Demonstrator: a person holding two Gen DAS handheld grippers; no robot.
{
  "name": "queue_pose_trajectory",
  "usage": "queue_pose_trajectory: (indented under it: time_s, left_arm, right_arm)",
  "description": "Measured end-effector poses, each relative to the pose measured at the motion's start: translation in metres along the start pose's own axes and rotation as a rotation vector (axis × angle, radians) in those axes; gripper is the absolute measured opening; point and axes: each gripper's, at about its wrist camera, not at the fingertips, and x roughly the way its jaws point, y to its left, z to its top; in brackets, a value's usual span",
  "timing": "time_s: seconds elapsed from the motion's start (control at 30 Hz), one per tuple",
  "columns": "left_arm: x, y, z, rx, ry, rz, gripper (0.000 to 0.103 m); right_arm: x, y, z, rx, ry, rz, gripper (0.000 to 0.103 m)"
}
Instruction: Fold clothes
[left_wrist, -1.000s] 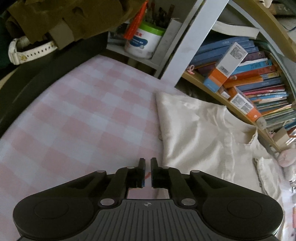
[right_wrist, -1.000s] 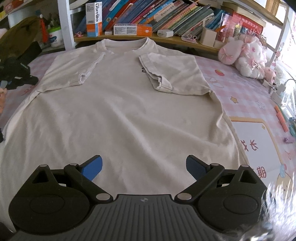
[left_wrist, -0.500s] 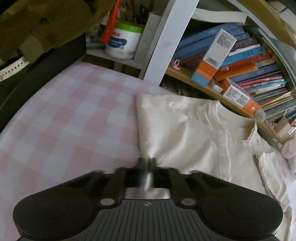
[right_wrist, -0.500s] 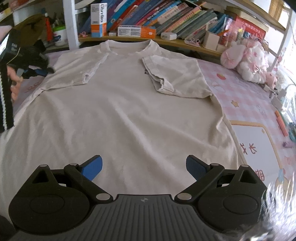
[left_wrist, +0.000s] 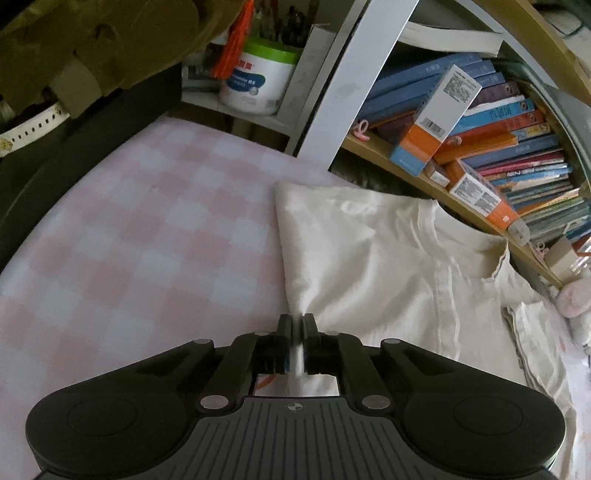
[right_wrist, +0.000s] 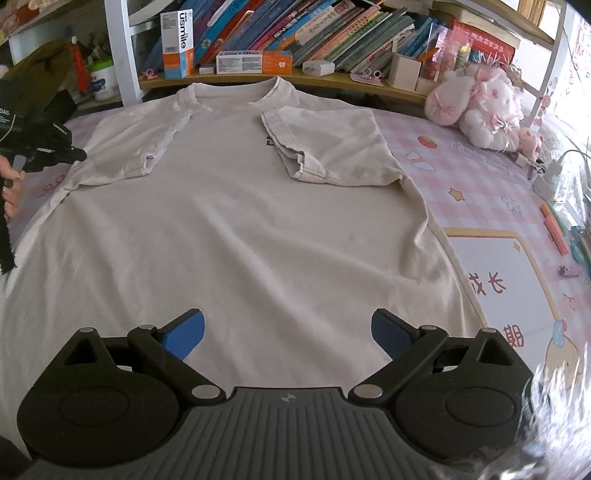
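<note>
A: How is the left gripper (left_wrist: 296, 320) set?

B: Its jaws are nearly together, just opening, with the folded edge of the T-shirt (right_wrist: 236, 221) pinched between.

A: And the right gripper (right_wrist: 287, 328)?

B: It is spread wide above the hem; nothing is held.

T-shirt (right_wrist: 236, 229): one, cream-beige, short-sleeved, ribbed crew neck. Lies flat on the pink checked bed (left_wrist: 122, 236), collar (right_wrist: 236, 94) toward 12 o'clock in the right wrist view, hem toward 6 o'clock. Sleeve at 1 o'clock (right_wrist: 325, 147) is folded inward over the chest, its hemmed cuff partly covering a small dark print. Sleeve at 10 o'clock (right_wrist: 122, 147) is folded inward too, its outer edge pulled to a taut point at 9 o'clock. Body smooth, with shallow wrinkles only.
</note>
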Motion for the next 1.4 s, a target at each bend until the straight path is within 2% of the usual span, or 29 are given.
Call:
queue_pose_trajectory:
  time_s: [0.27,0.47,0.5,0.57,0.6,0.63,0.7,0.87,0.97,1.07,1.17,1.23,1.27,1.3,1.33,1.37,1.4]
  left_arm:
    - [-0.038,0.002,-0.039,0.048,-0.013,-0.008,0.022]
    - [-0.075,0.016,-0.071,0.079,-0.022,0.054,0.03]
    - [-0.081,0.018,-0.077,0.088,-0.025,0.069,0.036]
    - [-0.092,0.022,-0.088,0.11,-0.024,0.109,0.06]
    - [-0.096,0.023,-0.094,0.112,-0.017,0.138,0.088]
    - [-0.099,0.023,-0.1,0.112,-0.008,0.168,0.097]
    - [-0.107,0.023,-0.112,0.111,0.001,0.214,0.097]
    - [-0.127,0.015,-0.142,0.09,-0.006,0.243,0.097]
    - [-0.14,0.009,-0.156,0.058,-0.013,0.222,0.095]
    - [-0.149,-0.002,-0.17,0.078,-0.043,0.201,0.092]
    - [-0.153,-0.01,-0.18,0.111,-0.039,0.203,0.076]
    - [-0.152,-0.015,-0.185,0.131,-0.034,0.227,0.058]
    - [-0.152,-0.017,-0.186,0.144,-0.04,0.248,0.055]
    - [-0.152,-0.019,-0.188,0.155,-0.045,0.27,0.045]
    - [-0.152,-0.02,-0.188,0.159,-0.047,0.288,0.031]
    - [-0.153,-0.02,-0.189,0.162,-0.049,0.305,0.022]
    - [-0.154,-0.019,-0.188,0.151,-0.046,0.304,0.006]
  right_arm:
    - [-0.004,-0.003,-0.01,0.02,0.022,0.001,0.098]
    - [-0.004,-0.005,-0.006,0.019,0.011,0.036,0.098]
    - [-0.005,-0.005,-0.006,0.007,0.005,0.047,0.098]
    - [-0.005,-0.004,-0.005,-0.016,-0.006,0.071,0.098]
    - [-0.006,-0.005,-0.005,-0.025,-0.012,0.083,0.098]
    - [-0.006,-0.006,-0.005,-0.031,-0.017,0.094,0.098]
    - [-0.006,-0.01,-0.004,-0.034,-0.022,0.115,0.098]
    - [-0.013,-0.04,-0.007,0.018,-0.045,0.126,0.098]
    - [-0.015,-0.066,-0.01,0.066,-0.048,0.122,0.097]
    - [-0.016,-0.092,-0.015,0.09,-0.067,0.093,0.095]
    - [-0.014,-0.117,-0.024,0.071,-0.079,0.02,0.091]
    - [-0.008,-0.132,-0.032,0.056,-0.071,-0.024,0.086]
    - [-0.005,-0.14,-0.037,0.059,-0.059,-0.039,0.082]
    - [-0.001,-0.148,-0.041,0.064,-0.047,-0.053,0.08]
    - [0.002,-0.156,-0.045,0.079,-0.03,-0.058,0.075]
    - [0.005,-0.162,-0.048,0.093,-0.015,-0.057,0.069]
    - [0.007,-0.167,-0.052,0.106,-0.001,-0.052,0.065]
